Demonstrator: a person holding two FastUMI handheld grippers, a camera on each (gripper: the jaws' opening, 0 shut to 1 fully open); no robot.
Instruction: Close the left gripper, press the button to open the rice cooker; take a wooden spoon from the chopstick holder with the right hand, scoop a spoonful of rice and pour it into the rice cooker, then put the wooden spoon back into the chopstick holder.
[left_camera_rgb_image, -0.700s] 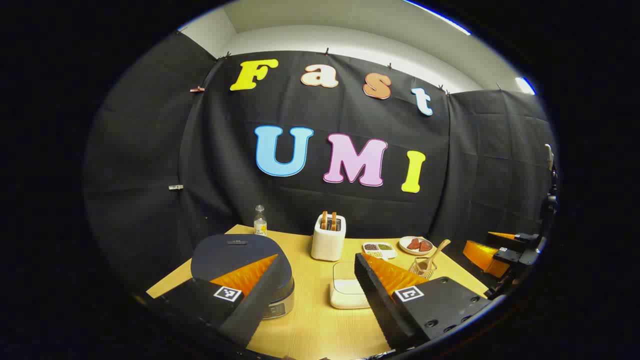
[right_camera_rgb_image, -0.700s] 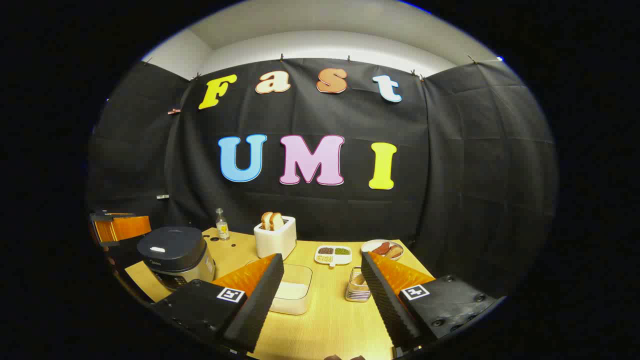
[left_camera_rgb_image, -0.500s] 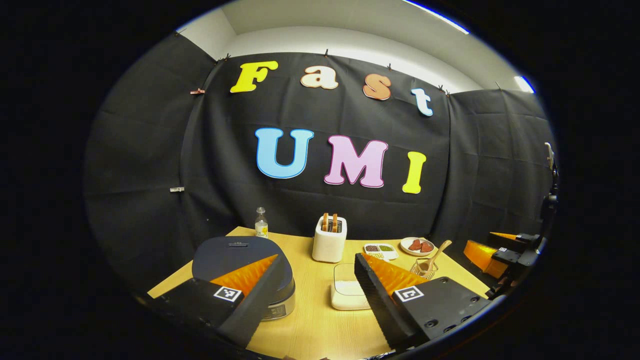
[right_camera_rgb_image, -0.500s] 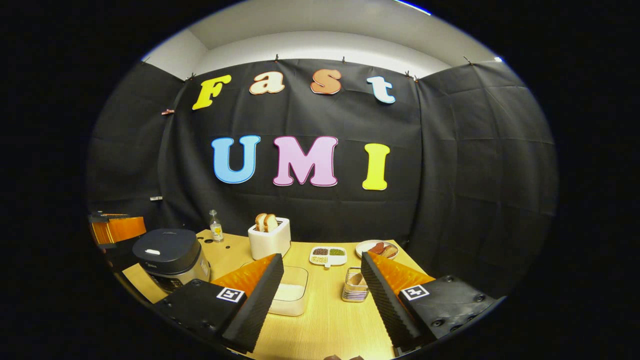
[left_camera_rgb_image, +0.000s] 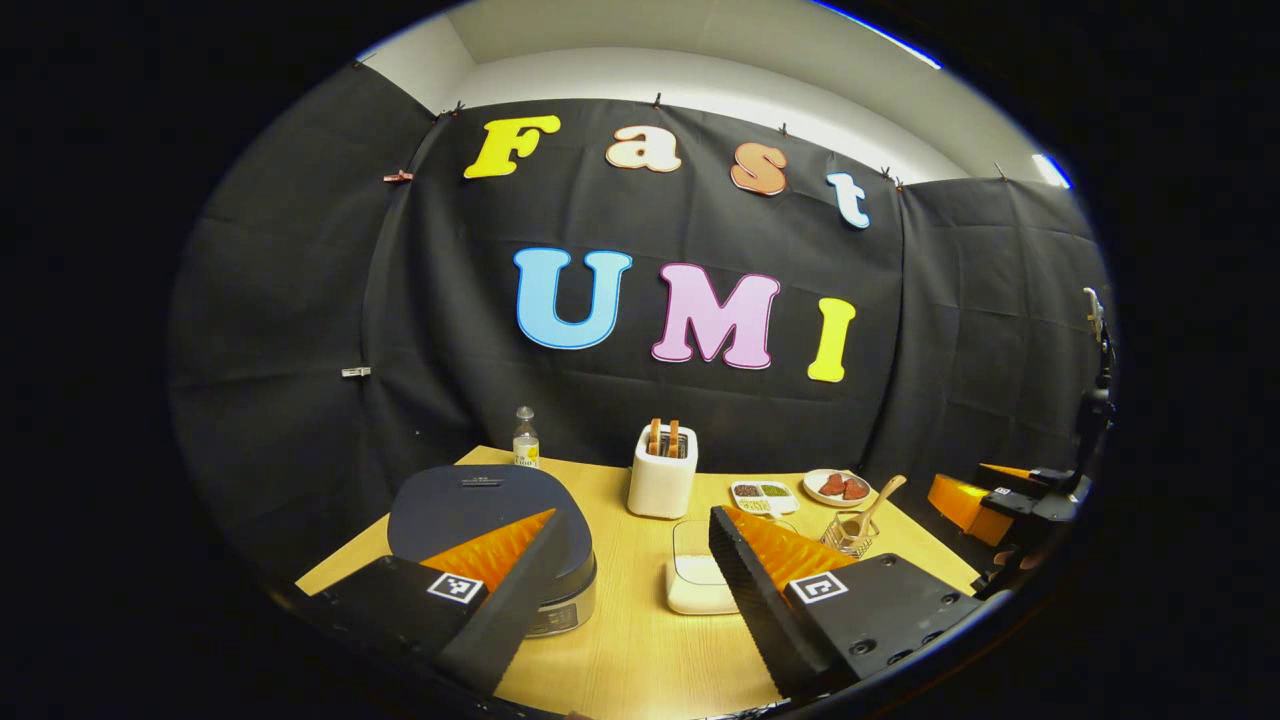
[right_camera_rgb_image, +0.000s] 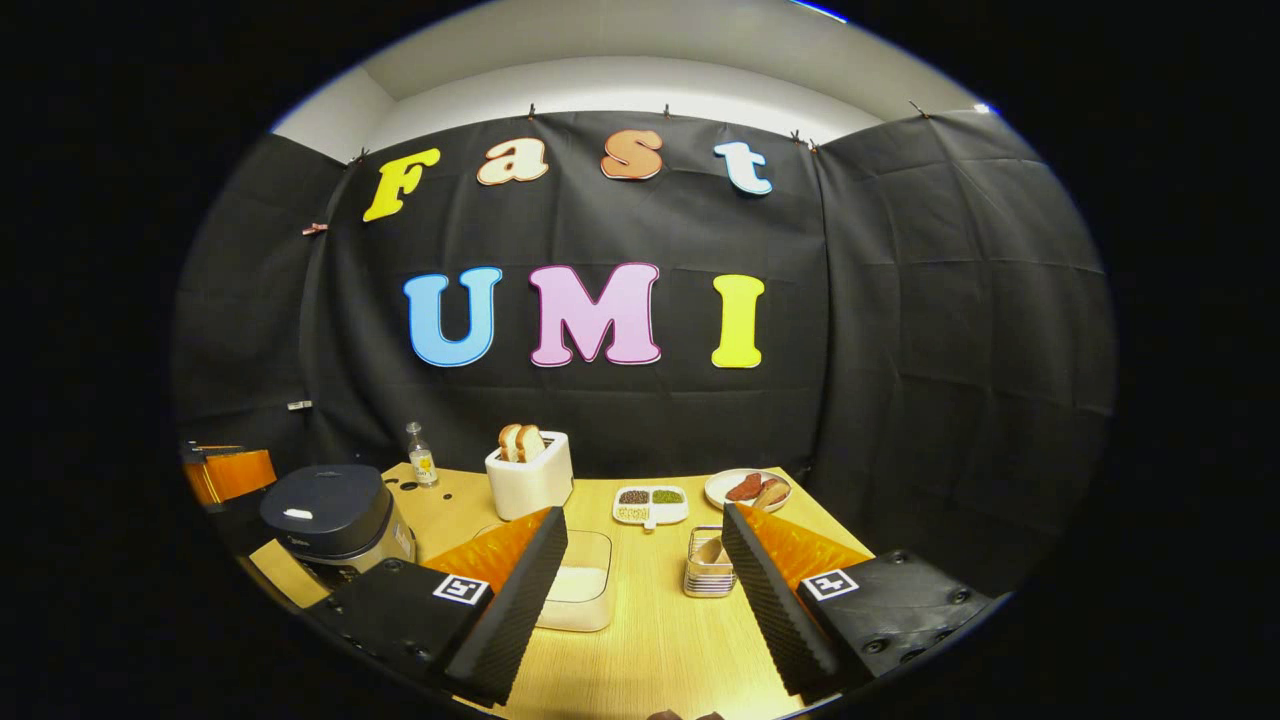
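Note:
The dark-lidded rice cooker (left_camera_rgb_image: 470, 505) stands shut at the table's left, just behind my left gripper (left_camera_rgb_image: 632, 520), which is open and holds nothing. A clear box of white rice (left_camera_rgb_image: 695, 575) lies in the middle. The wire chopstick holder (left_camera_rgb_image: 848, 538) holds a wooden spoon (left_camera_rgb_image: 880, 497) that leans to the right. My right gripper (right_camera_rgb_image: 645, 520) is open and hovers over the near table, with the rice box (right_camera_rgb_image: 580, 590) at its left finger and the holder (right_camera_rgb_image: 706, 578) by its right one. The cooker (right_camera_rgb_image: 330, 508) sits far left there.
A white toaster (left_camera_rgb_image: 660, 482) with bread, a small bottle (left_camera_rgb_image: 525, 440), a divided dish of beans (left_camera_rgb_image: 765, 495) and a plate of food (left_camera_rgb_image: 836, 487) line the back of the wooden table (left_camera_rgb_image: 630, 650). Black cloth walls close in behind and at both sides.
Both grippers shifted only slightly. The right gripper view swung a little rightward, so the table items slid left. Both grippers stayed open and nothing on the table moved.

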